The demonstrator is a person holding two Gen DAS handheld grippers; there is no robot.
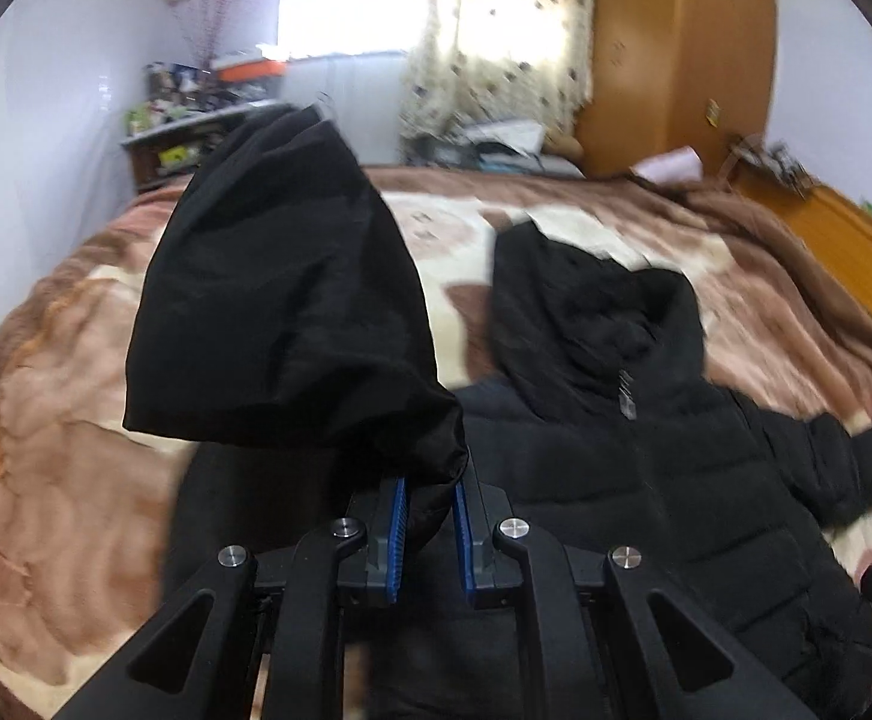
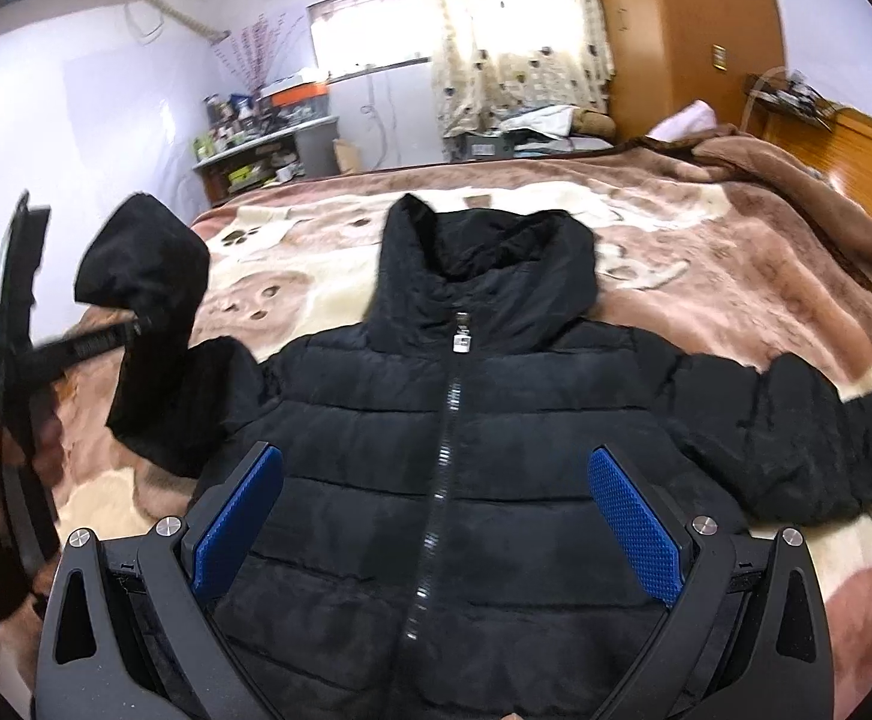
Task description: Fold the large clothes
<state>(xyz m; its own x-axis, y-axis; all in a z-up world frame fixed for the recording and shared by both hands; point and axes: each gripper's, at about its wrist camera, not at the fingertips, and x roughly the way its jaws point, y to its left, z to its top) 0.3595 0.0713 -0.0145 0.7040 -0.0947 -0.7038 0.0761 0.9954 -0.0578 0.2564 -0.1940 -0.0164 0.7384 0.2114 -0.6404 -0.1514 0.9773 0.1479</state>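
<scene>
A black hooded puffer jacket (image 2: 466, 480) lies front up on the bed, zipper (image 2: 445, 450) closed, hood (image 2: 484, 264) toward the far side. My left gripper (image 1: 428, 483) is shut on the jacket's left sleeve (image 1: 280, 300) and holds it lifted above the bed. In the right wrist view the left gripper (image 2: 136, 324) shows at the far left with the raised sleeve (image 2: 148, 276). My right gripper (image 2: 436, 468) is open and empty above the jacket's chest. The other sleeve (image 2: 796, 432) lies spread out to the right. The jacket also shows in the left wrist view (image 1: 646, 450).
The bed has a brown and cream blanket (image 2: 736, 276). A wooden wardrobe (image 2: 688, 30) and headboard (image 2: 856, 144) stand at the right. A cluttered shelf (image 2: 256, 144) and a curtained window (image 2: 514, 30) are at the back.
</scene>
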